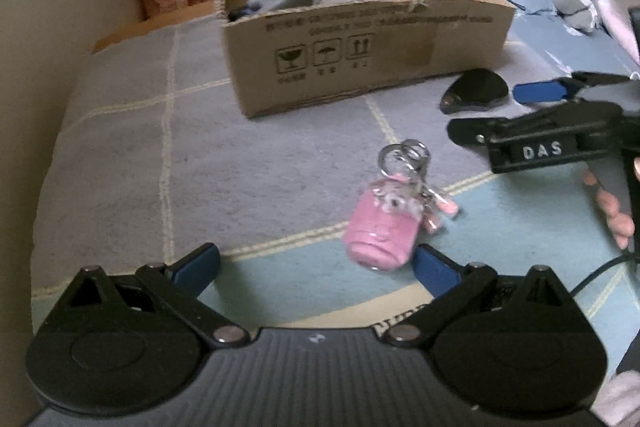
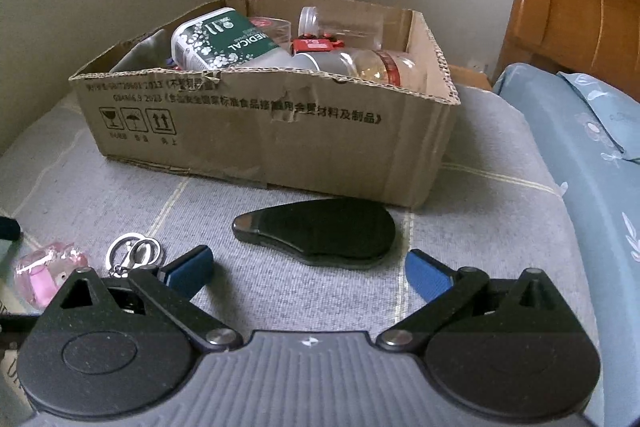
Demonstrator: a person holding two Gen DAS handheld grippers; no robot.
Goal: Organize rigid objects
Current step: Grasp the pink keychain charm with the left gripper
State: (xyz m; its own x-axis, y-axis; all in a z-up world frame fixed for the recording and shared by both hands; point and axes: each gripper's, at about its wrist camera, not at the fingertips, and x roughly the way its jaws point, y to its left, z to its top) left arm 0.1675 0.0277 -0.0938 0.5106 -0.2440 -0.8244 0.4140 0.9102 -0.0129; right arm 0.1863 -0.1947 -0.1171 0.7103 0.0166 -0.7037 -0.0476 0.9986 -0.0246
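On the bed (image 2: 100,195) stands one cardboard box (image 2: 280,143) holding several containers. One black case (image 2: 320,233) lies just ahead of the right gripper (image 2: 308,275), jaws wide and empty. One pink keychain (image 1: 382,231) lies just ahead of the left gripper (image 1: 316,267), likewise spread, holding nothing.

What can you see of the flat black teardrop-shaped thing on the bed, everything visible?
The black teardrop object is flat and glossy, looks like hard plastic, with a rounded wide end and a narrow tip capped in something shiny and metallic. It lies flat on the grey bedcover, just in front of the cardboard box, not visibly touching it. Tip points toward the pink keychain side. The right gripper is open just short of it; nothing grips it. What it actually is cannot be told.
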